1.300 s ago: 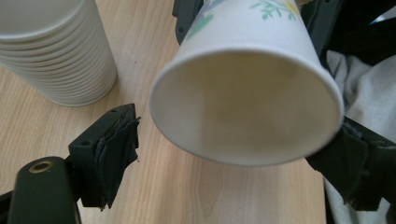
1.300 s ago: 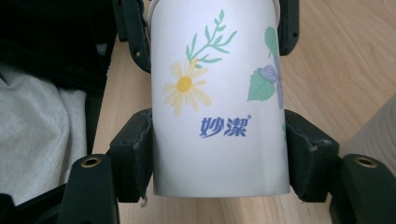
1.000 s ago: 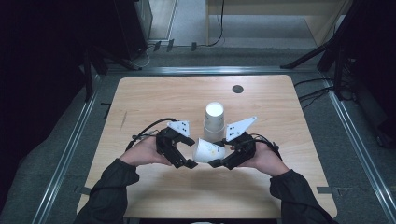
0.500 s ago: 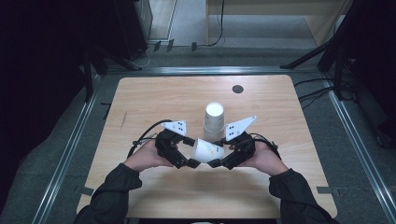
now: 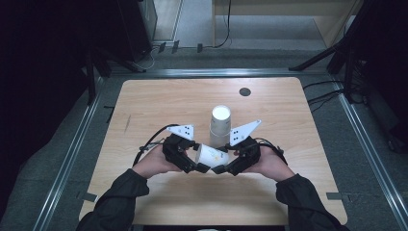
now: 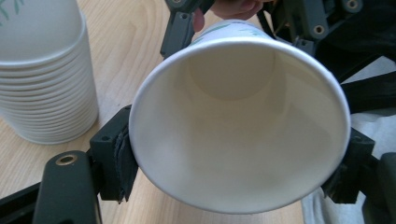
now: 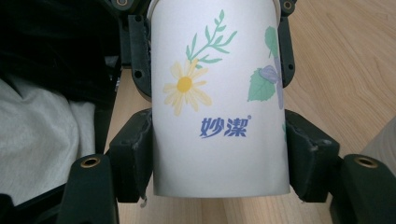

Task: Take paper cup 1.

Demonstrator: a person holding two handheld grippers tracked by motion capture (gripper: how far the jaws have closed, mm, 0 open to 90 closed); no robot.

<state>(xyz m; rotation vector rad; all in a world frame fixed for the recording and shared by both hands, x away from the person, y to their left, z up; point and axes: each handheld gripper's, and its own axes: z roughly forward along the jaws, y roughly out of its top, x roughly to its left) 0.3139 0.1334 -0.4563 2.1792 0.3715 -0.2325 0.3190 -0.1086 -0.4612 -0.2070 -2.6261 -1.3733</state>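
Both claws clamp one paper cup (image 5: 212, 155) above the table (image 5: 159, 101): right gripper (image 5: 222, 168) pinches its base, left gripper (image 5: 201, 168), jaws just closing, takes the rim, likely a handover, beside the cup stack (image 5: 220, 126).

A lab test bay: a bare wooden counter (image 5: 159, 101) framed by metal floor rails (image 5: 72, 154), cables (image 5: 322, 91) trailing, dark stands (image 5: 332, 53) around.

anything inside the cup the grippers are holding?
Nothing inside. The left gripper view looks straight into the paper cup: bare white walls and bottom. Both the left gripper and the right gripper clamp it. What lies on the table right beneath it is covered.
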